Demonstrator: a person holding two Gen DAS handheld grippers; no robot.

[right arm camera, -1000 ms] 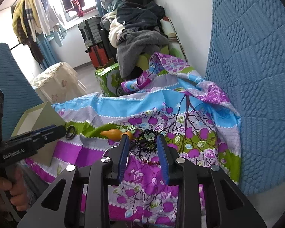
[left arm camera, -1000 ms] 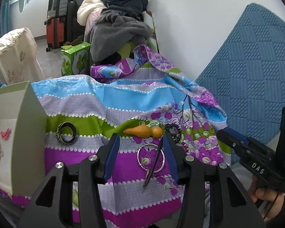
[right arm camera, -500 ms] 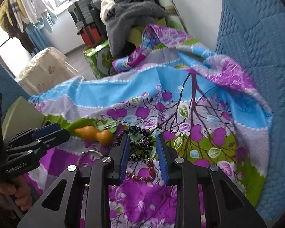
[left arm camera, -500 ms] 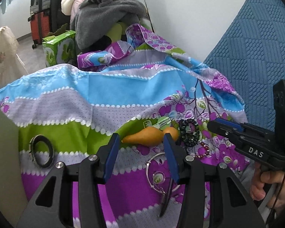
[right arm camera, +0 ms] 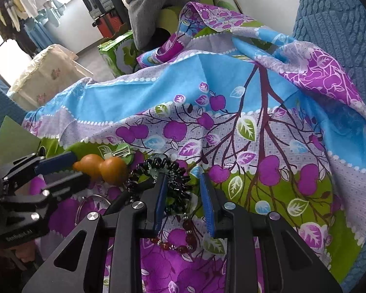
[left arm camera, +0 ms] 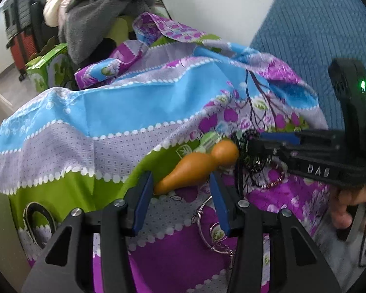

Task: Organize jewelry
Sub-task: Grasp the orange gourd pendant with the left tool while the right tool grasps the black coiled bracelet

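An orange gourd-shaped pendant (left arm camera: 197, 168) lies on the patterned cloth; my open left gripper (left arm camera: 180, 180) straddles its narrow end, not closed on it. It also shows in the right wrist view (right arm camera: 102, 167). A black spiral hair tie (right arm camera: 168, 171) lies beside the gourd; my open right gripper (right arm camera: 183, 183) is around its right part. A red bead bracelet (right arm camera: 180, 241) lies just below. A silver ring with a chain (left arm camera: 212, 229) lies under the left gripper. A black bangle (left arm camera: 37, 216) lies at the left.
A pale green box (right arm camera: 14, 139) stands at the cloth's left edge. A small green clip (right arm camera: 123, 151) lies behind the gourd. A blue quilted cushion (right arm camera: 341, 22) rises on the right. Clothes, a green carton (right arm camera: 117, 48) and suitcases are behind.
Both grippers moved forward and down toward the cloth. The left now straddles the gourd's end; the right now straddles the black hair tie. Nothing has been gripped.
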